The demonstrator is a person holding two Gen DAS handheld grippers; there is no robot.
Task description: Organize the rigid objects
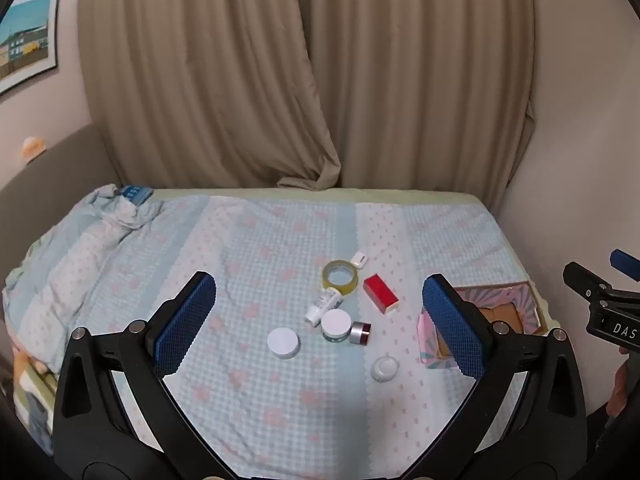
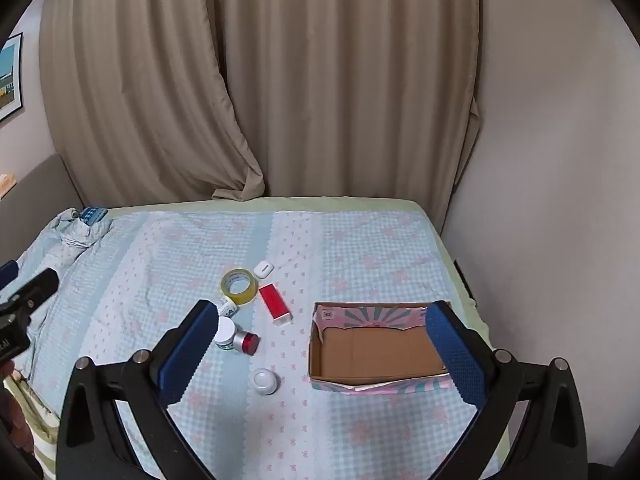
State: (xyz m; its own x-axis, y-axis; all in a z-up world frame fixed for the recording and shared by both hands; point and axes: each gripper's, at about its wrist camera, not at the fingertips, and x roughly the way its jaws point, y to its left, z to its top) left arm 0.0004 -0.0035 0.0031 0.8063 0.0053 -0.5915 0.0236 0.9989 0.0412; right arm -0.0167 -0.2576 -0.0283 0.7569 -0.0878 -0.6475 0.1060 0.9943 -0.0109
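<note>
Small rigid objects lie on the bed: a tape roll point(image 1: 339, 277) point(image 2: 239, 286), a red box point(image 1: 381, 294) point(image 2: 274, 304), a white tube point(image 1: 324, 305), a white-lidded jar point(image 1: 335, 325) point(image 2: 225, 332), a small silver and red jar point(image 1: 360, 333) point(image 2: 245, 341), a flat white lid point(image 1: 283, 343), a white round puck point(image 1: 385, 368) point(image 2: 264, 381) and a small white case point(image 1: 359, 259) point(image 2: 262, 268). An open cardboard box point(image 2: 374, 350) point(image 1: 502, 314) sits to their right, empty. My left gripper point(image 1: 320, 328) is open above the cluster. My right gripper point(image 2: 324, 354) is open above the box's left side.
The bed has a blue and pink checked sheet point(image 1: 260, 248). A crumpled quilt point(image 1: 72, 264) lies along its left side. Beige curtains point(image 1: 304, 80) hang behind, and a wall point(image 2: 560, 160) stands at the right.
</note>
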